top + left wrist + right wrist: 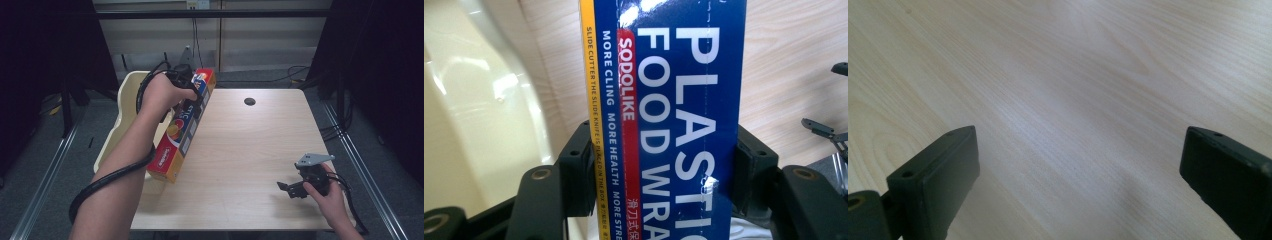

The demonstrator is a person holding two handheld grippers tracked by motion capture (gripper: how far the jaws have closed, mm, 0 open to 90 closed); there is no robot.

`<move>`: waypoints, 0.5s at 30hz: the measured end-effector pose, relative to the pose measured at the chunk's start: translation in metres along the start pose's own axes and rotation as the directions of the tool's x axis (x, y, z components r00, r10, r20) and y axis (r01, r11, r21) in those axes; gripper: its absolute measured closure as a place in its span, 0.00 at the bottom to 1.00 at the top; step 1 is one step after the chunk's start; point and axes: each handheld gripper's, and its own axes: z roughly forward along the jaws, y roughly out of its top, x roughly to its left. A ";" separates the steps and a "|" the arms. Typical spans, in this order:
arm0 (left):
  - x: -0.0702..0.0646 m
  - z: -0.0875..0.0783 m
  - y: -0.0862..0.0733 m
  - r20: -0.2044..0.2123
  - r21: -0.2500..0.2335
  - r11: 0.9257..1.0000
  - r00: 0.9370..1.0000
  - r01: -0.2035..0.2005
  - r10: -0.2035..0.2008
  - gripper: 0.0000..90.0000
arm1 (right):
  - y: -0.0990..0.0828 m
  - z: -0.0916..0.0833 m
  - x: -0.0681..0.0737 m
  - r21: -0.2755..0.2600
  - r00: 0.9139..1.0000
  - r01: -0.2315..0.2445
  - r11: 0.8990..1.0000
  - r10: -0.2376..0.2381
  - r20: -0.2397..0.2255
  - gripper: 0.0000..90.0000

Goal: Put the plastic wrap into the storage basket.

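left gripper [192,92] has its jaws pinching the wrap box [184,129] across its narrow width. in the left gripper view the box [664,120] sits square between both pads, blue face w/ "plastic food wrap" toward the camera. the box is a long carton, hanging over the left edge of the worktop [240,150], far end up by the grip, near end lower and close to the worktop's left edge, next to the cream bin [125,100]. can't tell if the near end touches the worktop or floats.

right gripper [292,187] sits near the front right of the worktop, well apart from the box, jaws spread w/ nothing between them; right gripper view has bare wood [1058,90] between the pads.

step in hand looks like carrying the box between bin and worktop. to do it well:
- grip is near one end, so the long free end will want to swing and droop. move slow, no wrist flicks.
- keep the pinch firm; glossy card could slip.
- clear the bin rim w/ the low end before moving across.
- if setting down on the worktop, land the low end first, then lay the rest flat before letting go.
- right gripper could come in to steady the free end if it sags.
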 end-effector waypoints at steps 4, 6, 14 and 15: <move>0.008 -0.008 -0.002 -0.002 0.000 1.000 1.000 0.008 -0.008 0.45 | 0.000 -0.001 0.000 -0.001 1.000 -0.002 1.000 0.002 0.005 0.03; 0.011 -0.011 -0.004 -0.004 -0.006 1.000 1.000 0.016 -0.016 0.45 | 0.000 0.000 0.000 0.001 1.000 -0.002 1.000 0.002 0.005 0.03; 0.022 -0.019 -0.008 -0.003 -0.001 0.999 0.999 0.049 -0.049 0.45 | 0.000 0.000 0.000 0.003 1.000 -0.006 1.000 0.006 0.001 0.03; 0.022 -0.019 -0.008 -0.003 -0.001 0.999 0.999 0.049 -0.049 0.45 | 0.000 0.000 0.000 0.006 1.000 -0.007 1.000 0.007 0.001 0.03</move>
